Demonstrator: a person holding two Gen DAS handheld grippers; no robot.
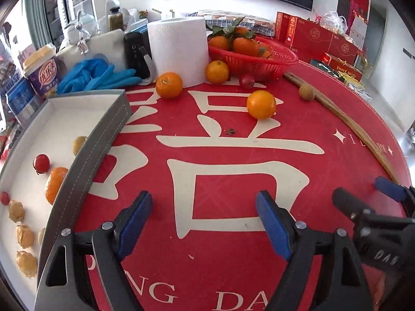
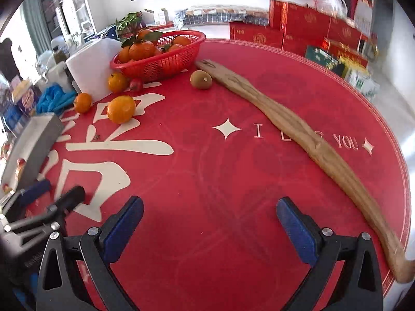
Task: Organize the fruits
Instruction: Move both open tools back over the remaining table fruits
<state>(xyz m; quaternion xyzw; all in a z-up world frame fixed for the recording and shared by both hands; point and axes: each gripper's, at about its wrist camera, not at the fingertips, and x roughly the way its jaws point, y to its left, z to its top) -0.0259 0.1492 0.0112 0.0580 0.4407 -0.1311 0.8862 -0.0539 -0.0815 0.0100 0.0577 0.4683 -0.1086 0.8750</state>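
Note:
My left gripper (image 1: 205,223) hangs open and empty over the red mat, beside the grey-walled tray (image 1: 109,140). The tray holds an orange (image 1: 54,184), small red fruits (image 1: 41,163) and several tan husked fruits (image 1: 24,235). Three loose oranges (image 1: 260,104) (image 1: 169,85) (image 1: 217,71), a small red fruit (image 1: 247,80) and a kiwi (image 1: 306,92) lie farther back. My right gripper (image 2: 210,223) is also open and empty, low over bare mat. From it, the kiwi (image 2: 201,79) and nearest orange (image 2: 121,108) are far ahead.
A red basket (image 1: 259,62) of leafy tangerines stands at the back beside a paper towel roll (image 1: 179,49). A long wooden stick (image 2: 298,129) curves along the mat's right side. Blue gloves (image 1: 96,75) and cups crowd the back left; red boxes (image 2: 306,23) stand behind.

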